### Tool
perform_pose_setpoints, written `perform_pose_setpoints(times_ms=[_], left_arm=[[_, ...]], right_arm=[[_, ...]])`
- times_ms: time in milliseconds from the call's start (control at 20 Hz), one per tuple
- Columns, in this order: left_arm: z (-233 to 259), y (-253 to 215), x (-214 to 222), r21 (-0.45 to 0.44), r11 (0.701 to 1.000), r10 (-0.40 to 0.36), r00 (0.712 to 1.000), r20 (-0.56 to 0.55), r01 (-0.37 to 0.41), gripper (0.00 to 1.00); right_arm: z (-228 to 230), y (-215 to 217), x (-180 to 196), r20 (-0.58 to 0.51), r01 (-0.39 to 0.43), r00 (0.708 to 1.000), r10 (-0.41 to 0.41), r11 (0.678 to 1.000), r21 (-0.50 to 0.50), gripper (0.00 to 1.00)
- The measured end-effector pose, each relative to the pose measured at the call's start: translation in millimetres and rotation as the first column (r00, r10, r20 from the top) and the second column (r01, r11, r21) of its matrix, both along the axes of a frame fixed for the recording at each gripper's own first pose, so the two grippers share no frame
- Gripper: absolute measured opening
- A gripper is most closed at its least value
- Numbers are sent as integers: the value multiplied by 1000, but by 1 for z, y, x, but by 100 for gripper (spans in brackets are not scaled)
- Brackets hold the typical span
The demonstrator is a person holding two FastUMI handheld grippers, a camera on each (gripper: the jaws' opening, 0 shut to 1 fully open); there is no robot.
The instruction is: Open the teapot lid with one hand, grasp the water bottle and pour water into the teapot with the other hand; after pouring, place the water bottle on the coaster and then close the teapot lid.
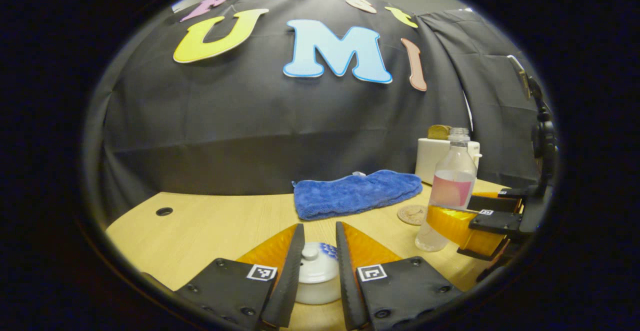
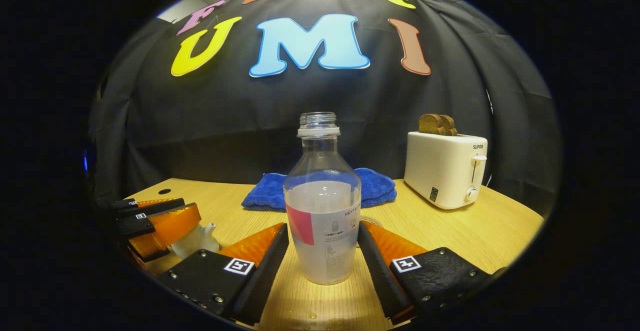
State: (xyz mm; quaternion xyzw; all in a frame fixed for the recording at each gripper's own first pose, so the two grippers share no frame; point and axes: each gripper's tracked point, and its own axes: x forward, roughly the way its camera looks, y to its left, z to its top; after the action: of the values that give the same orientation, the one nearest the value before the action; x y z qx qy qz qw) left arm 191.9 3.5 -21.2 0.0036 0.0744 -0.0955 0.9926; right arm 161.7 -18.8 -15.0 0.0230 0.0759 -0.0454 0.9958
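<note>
In the left gripper view, the left tongs (image 1: pixel 320 251) sit at six o'clock, parted, straddling the small white ceramic teapot lid with its round knob (image 1: pixel 316 267); the tips flank it on both sides, and I cannot tell whether either one touches. The lid rests on the white teapot with blue pattern (image 1: pixel 327 251), so the pot is not yet opened. That straddle looks like a line-up for pinching the knob and lifting straight up. Behind, at twelve o'clock from the lid, a folded blue fluffy towel (image 1: pixel 356 192) lies on the pale wooden tabletop (image 1: pixel 210 231). At about two o'clock sits the round brown coaster (image 1: pixel 412 214), bare, presumably kept free as the bottle's landing place.

Just right of the coaster stands the clear plastic water bottle with a pink-and-white label (image 1: pixel 448 191), uncapped and upright, with the right tongs (image 1: pixel 450 223) reaching in around its lower body from three o'clock. In the right gripper view those tongs (image 2: pixel 322 251) are spread wide, one finger on each side of the bottle (image 2: pixel 322 211) with a visible gap, holding nothing; the low approach suits a steady grip for tilting. At nine o'clock there, the teapot's spout (image 2: pixel 200 238) pokes out beside the left tongs (image 2: pixel 155 228). At two o'clock stands a white toaster with bread slices (image 2: pixel 445 176).
</note>
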Motion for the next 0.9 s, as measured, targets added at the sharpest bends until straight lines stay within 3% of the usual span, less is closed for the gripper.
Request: perform_pose_setpoints(times_ms=[100, 150, 200, 300, 450, 600, 650, 750, 900], left_arm=[[1, 0, 0, 10, 1000, -5, 1000, -1, 5, 40], [0, -1, 1, 19, 1000, -5, 1000, -6, 5, 45], [0, -1, 1, 27, 1000, -4, 1000, -12, 4, 40], [-1, -2, 1, 39, 999, -2, 1000, -24, 3, 40], [-1, -2, 0, 40, 999, -14, 999, -39, 15, 48], [-1, -1, 0, 25, 1000, -17, 999, -49, 18, 48], [14, 8, -7, 63, 998, 24, 999, -36, -21, 41], [2, 9, 4, 15, 999, 39, 999, -28, -39, 17], [-1, 9, 2, 18, 999, 39, 999, -29, -38, 17]], right_arm=[[3, -1, -2, 2, 1, 1000, -1, 1000, -3, 76], [2, -2, -3, 1, 4, 1000, -4, 1000, -5, 76], [3, -2, -3, 1, 3, 1000, -3, 1000, -4, 76], [3, -2, -3, -1, 2, 1000, -2, 1000, -2, 76], [2, -2, -3, -1, 2, 1000, -2, 1000, -4, 77], [2, -2, -3, -2, -1, 1000, 1, 1000, 1, 77], [2, -2, -3, -2, -1, 1000, 1, 1000, 3, 77], [2, -2, -2, -1, -2, 1000, 2, 1000, 5, 77], [2, -3, -2, -1, -3, 1000, 3, 1000, 9, 77]])
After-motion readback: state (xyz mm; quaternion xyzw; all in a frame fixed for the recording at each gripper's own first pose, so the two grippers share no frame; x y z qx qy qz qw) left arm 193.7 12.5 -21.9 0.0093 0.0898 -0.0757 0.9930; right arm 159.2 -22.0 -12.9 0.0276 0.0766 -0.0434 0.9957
